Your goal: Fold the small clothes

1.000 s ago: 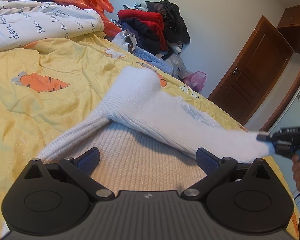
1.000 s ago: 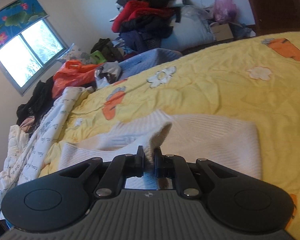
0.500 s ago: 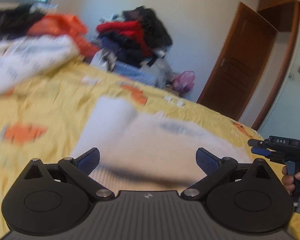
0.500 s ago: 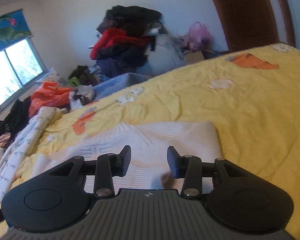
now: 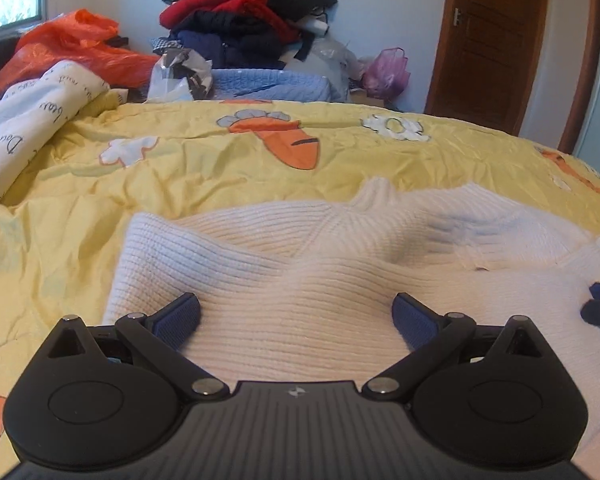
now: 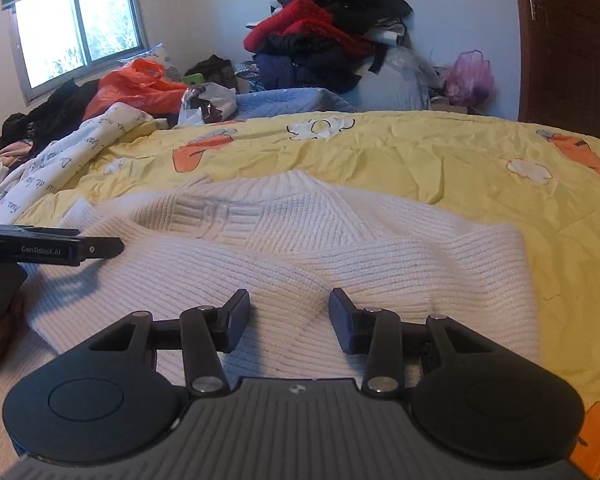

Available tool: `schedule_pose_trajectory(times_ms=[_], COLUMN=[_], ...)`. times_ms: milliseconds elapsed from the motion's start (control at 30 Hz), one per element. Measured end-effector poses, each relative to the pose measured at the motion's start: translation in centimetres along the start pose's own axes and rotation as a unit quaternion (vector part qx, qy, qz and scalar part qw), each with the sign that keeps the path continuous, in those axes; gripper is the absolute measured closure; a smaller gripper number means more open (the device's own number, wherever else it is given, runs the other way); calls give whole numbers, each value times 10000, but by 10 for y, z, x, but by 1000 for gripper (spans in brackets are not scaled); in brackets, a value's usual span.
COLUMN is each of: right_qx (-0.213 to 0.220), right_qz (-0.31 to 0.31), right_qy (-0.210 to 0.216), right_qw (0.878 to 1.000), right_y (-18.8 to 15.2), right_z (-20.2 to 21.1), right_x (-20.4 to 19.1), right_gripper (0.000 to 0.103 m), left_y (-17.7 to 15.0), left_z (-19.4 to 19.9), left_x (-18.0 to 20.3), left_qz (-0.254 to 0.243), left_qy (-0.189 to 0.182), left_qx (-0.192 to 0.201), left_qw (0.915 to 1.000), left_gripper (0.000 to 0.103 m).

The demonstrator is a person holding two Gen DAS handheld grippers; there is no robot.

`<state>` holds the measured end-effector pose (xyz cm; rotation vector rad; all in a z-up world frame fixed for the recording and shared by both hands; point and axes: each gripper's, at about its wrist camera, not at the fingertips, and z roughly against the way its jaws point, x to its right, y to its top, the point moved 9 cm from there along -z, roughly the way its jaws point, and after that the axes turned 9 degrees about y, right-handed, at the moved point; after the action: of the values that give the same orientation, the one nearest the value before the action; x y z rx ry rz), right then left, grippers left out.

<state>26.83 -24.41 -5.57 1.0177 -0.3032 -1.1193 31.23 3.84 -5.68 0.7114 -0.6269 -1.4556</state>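
My left gripper (image 5: 296, 320) has its jaws spread wide, nothing between them; the blue pads (image 5: 179, 316) hover over the knit. My right gripper (image 6: 289, 322) has its jaws apart by a narrower gap, also gripping nothing. The white ribbed sweater (image 6: 300, 248) lies directly ahead of both at 12 o'clock, flat on the yellow carrot-print quilt (image 6: 420, 160), with a sleeve folded across the body. In the right wrist view the left gripper appears at 9 o'clock, above the sweater's edge. Beyond, at 12 o'clock, a clothes pile (image 5: 244, 28) stands by the wall; at 10 o'clock, an orange bag (image 5: 76, 48).
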Motion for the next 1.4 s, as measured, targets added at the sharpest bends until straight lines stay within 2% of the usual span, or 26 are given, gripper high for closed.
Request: schedule_pose_trajectory(times_ms=[67,167,267,300,367,433,467,533,600,767,867,967,1000,1100,1133,1233,1400], right_qx=[127,131,86,99,217,298,289,295,303,201,182,-166,-57,-90,-145,-221,-329], right_qz=[-18,214,276,200,43,-146,-222,-82,77,-79,-147,-77,10,-54,5,86,35], right_qy=[39,-145,-385,-489,-548,-661,-677,-771,-862,-1207,-1013,-1091,-1096,-1081,-1101,-1192,-1240], right_qw=[9999,9996,9988,9986,9983,9973,9970,9966,9958,9925,9946,9939,9940,9941,9938,9926,9917], right_y=[-3,-3,0,1,-3,-14,-22,-35,-39,-35,-49,-79,-83,-83,-83,-85,-102], right_z=[2,0,6,13,29,42,45,47,46,62,78,78,80,78,76,76,96], right_x=[2,-4,-11,-14,-20,-22,-22,-24,-26,-30,-41,-38,-38,-38,-40,-43,-53], right_gripper=[57,55,52,49,31,22,22,23,23,18,13,14,13,8,6,5,0], left_y=[2,4,3,0,-16,-38,-50,-62,-59,-58,-62,-75,-82,-109,-112,-117,-133], left_z=[-4,-4,25,43,76,92,93,94,90,85,106,130,135,130,134,143,159], left_x=[3,7,11,15,27,40,44,49,47,43,41,46,47,46,44,36,31], left_qz=[-131,-263,-199,-92,155,177,92,-120,-26,-87,-48,-53,-102,-416,-405,-256,-315], left_qy=[121,349,858,694,135,-78,-56,137,120,90,254,-22,-64,155,171,84,214], left_qx=[0,-4,29,121,263,241,176,339,245,194,152,30,16,-223,-108,-218,-269], left_qw=[9998,9990,9961,9975,9994,9995,9998,9993,9996,9997,9996,10000,9999,9988,9990,9994,9989], left_gripper=[0,0,0,0,0,0,0,0,0,0,0,0,0,0,0,0,0])
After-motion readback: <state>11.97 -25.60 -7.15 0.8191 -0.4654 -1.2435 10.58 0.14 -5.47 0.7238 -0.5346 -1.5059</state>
